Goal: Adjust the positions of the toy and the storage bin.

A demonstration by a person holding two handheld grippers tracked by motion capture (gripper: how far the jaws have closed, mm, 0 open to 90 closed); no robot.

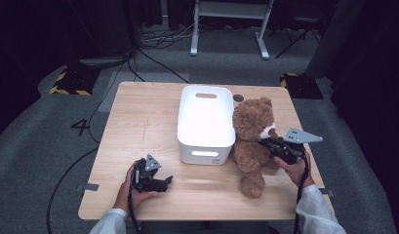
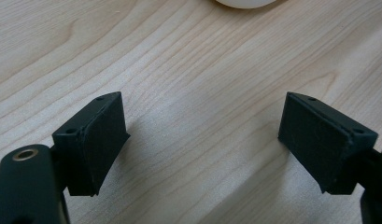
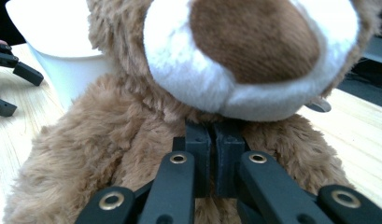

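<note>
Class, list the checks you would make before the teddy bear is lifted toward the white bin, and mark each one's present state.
1. Right gripper shut on the teddy bear, in the fur under its muzzle: ok.
2. Grip deep enough to carry the bear: cannot tell.
3. White bin looks empty: ok.
4. Left gripper open, nothing between its jaws: ok.
5. Bear upright beside the bin: ok.

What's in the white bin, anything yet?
Empty: the white bin shows a bare inside in the high view; the teddy bear sits outside, beside it.
</note>
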